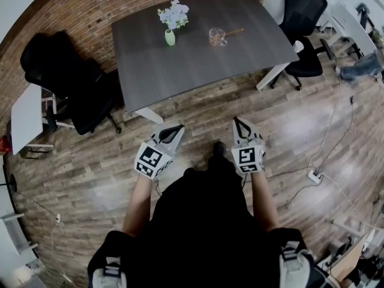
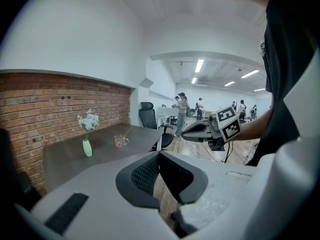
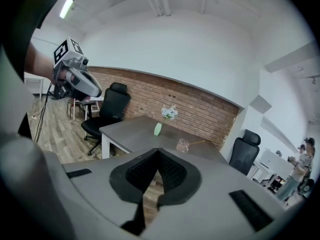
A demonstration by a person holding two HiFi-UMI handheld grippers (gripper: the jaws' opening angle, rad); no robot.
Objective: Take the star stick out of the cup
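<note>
I hold both tools low over the brown wooden floor (image 1: 300,131), and the long dark grey table (image 1: 198,65) is well apart from them, up ahead by the red brick wall (image 1: 90,8). My left gripper (image 1: 172,132) has its two black jaws pressed together at the tips, and there is nothing between them. My right gripper (image 1: 241,125) is the same: its jaws are closed tip to tip, with nothing in them. The two grippers sit side by side with a gap between them, and both point toward the table. The small clear glass cup (image 1: 216,36) stands on the far part of the table, near the right end. The thin brown star stick (image 1: 234,32) is in the cup and leans out over the rim toward the right. It is too small for me to see the star. To the left of the cup, and not touching it, stands a little pale green vase (image 1: 170,38) with light blue flowers (image 1: 174,14) in it. A black office chair (image 1: 72,89) is by the left end of the table, and another black office chair (image 1: 303,17) is by the right end.
</note>
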